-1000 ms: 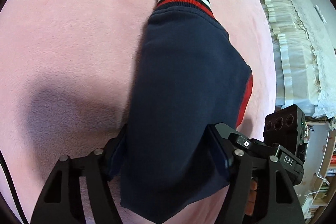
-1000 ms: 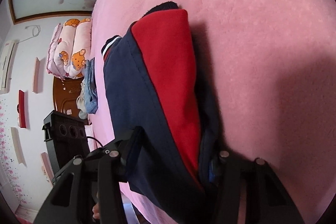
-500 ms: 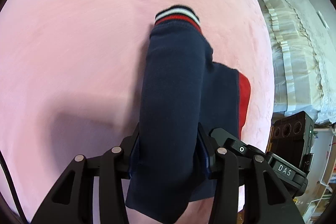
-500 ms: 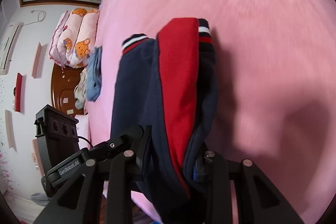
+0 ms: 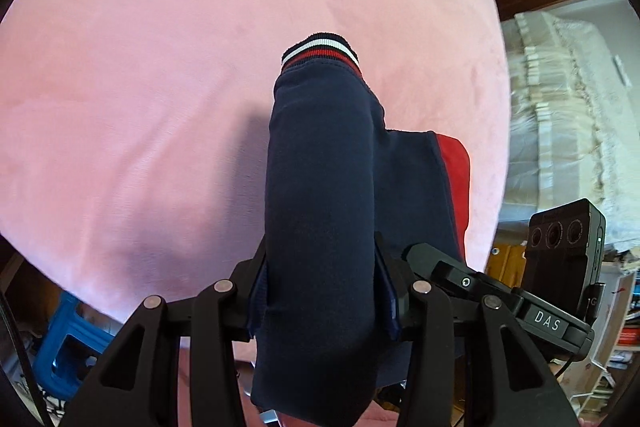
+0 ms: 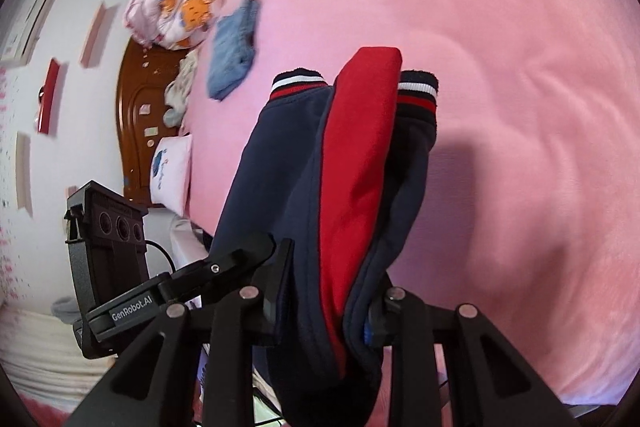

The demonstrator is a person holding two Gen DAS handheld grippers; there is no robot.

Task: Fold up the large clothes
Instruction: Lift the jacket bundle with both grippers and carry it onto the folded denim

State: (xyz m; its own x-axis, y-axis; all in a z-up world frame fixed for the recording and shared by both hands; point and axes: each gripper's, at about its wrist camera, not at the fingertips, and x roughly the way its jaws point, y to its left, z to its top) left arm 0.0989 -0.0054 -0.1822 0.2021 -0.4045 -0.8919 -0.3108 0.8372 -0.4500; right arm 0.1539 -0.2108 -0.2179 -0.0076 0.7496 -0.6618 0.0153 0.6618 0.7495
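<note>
Garment (image 5: 320, 207) hanging above blanket (image 5: 140, 87), folded cloth (image 6: 232, 55) on blanket beside pillows (image 6: 176, 7)

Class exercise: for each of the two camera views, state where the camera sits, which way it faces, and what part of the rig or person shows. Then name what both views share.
Left wrist: sits on the left hand-held gripper, facing down along its fingers at the navy garment over the pink blanket; its own fingers and the right hand-held gripper show.
Right wrist: sits on the right hand-held gripper, facing down at the garment's red panel; its own fingers and the left hand-held gripper show.
Shared: garment, blanket, blue cloth.
</note>
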